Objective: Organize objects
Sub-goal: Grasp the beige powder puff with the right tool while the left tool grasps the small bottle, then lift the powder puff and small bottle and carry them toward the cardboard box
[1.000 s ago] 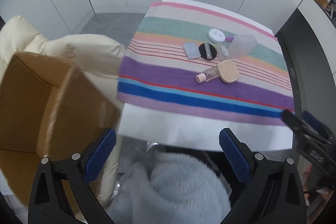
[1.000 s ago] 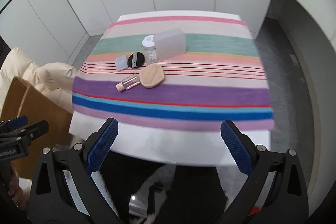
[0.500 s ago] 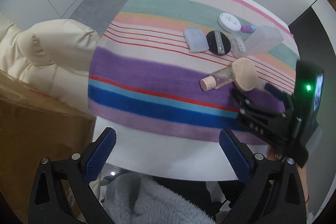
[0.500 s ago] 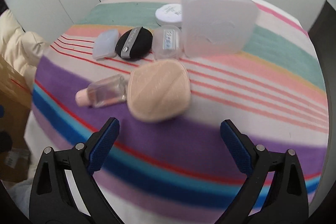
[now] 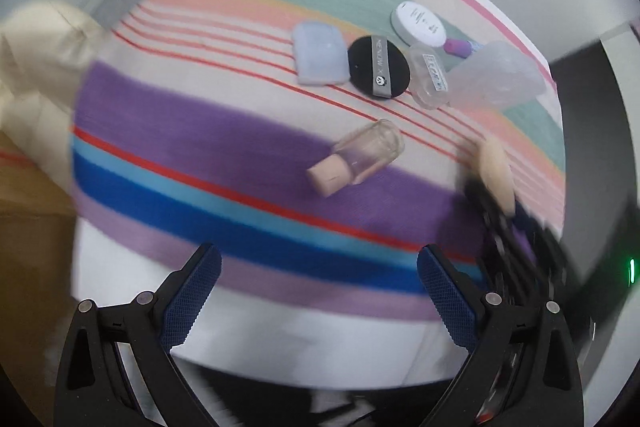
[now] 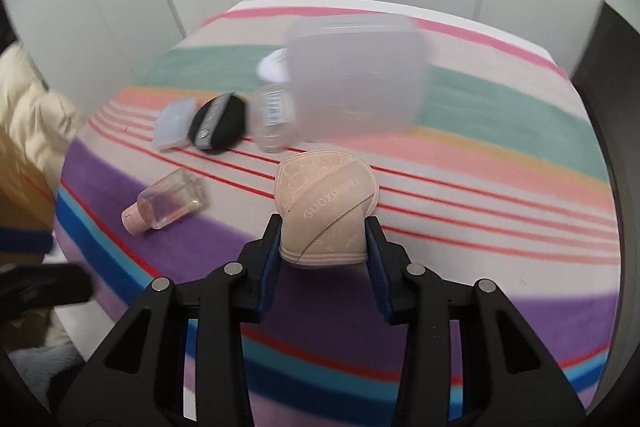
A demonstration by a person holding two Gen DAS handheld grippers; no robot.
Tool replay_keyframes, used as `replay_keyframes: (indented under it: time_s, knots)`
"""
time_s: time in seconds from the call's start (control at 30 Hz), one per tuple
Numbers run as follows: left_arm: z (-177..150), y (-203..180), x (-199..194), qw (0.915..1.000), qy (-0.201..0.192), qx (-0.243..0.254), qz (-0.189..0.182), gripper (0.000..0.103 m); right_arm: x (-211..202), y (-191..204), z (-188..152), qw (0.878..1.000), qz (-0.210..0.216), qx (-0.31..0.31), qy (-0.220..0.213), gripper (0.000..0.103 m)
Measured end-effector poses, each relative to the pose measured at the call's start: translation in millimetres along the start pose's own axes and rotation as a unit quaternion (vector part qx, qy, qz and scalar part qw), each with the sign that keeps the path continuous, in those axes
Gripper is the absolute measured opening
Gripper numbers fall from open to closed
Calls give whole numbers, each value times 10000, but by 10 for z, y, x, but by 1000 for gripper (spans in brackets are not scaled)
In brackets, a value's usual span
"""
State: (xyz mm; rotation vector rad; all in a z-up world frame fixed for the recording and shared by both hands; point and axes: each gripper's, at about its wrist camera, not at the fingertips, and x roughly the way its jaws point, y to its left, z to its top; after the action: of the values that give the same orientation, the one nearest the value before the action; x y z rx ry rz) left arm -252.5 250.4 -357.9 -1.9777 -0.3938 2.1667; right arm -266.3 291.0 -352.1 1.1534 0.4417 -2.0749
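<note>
Right tongs (image 6: 324,239) are clamped on the beige powder puff (image 6: 326,205), pinching its near edge just above the striped cloth (image 6: 480,155) on the desk. Left tongs (image 5: 318,285) gape wide over the near edge, gripping nothing. Left of the puff lies the small clear bottle (image 6: 168,201) on its side; farther back sit the black puff (image 6: 218,125) and frosted plastic box (image 6: 356,87).
</note>
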Motion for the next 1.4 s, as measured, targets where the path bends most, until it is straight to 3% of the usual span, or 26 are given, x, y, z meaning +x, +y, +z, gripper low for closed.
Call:
replay_keyframes:
  time_s: [0.13, 0.2, 0.23, 0.33, 0.5, 0.57, 0.6, 0.7, 0.73, 0.97, 1.17, 1.4]
  knots:
    - [139, -54, 197, 9981, 52, -605, 52, 99, -139, -193, -85, 9996, -58, 256, 57, 41]
    - [219, -47, 267, 9950, -24, -964, 272, 99, -136, -243, -90, 9993, -37, 365, 78, 41]
    - [249, -37, 286, 9984, 100, -387, 411, 99, -160, -263, -116, 9991, -23, 405, 88, 41]
    - [323, -44, 308, 9954, -83, -731, 614, 99, -188, -274, -168, 9990, 47, 420, 113, 41]
    - [352, -185, 384, 9926, -139, -537, 1082, 96, -189, -245, -205, 9992, 70, 364, 150, 41]
    - [333, -209, 360, 9914, -285, -457, 1191, 89, -189, -238, -206, 9990, 92, 423, 143, 41]
    - [331, -223, 348, 9909, -337, -400, 1240, 79, -193, -238, -202, 9989, 109, 434, 140, 41]
    - [338, -316, 278, 9905, -574, -23, 1247, 30, -206, -234, -198, 9985, 71, 523, 117, 41]
    - [344, -347, 285, 9913, -559, 134, 1182, 28, -212, -235, -196, 9985, 78, 533, 109, 41]
    - [252, -393, 277, 9853, -662, 840, 1329, 28, -256, -216, -141, 9971, -69, 753, 118, 41]
    - [175, -529, 192, 9752, -576, 1509, 1512, 28, -416, -210, -9, 9949, -259, 978, 47, 41]
    - [112, -570, -208, 9741, -810, 1490, 1493, 28, -746, -187, 215, 9925, -497, 1117, -76, 41]
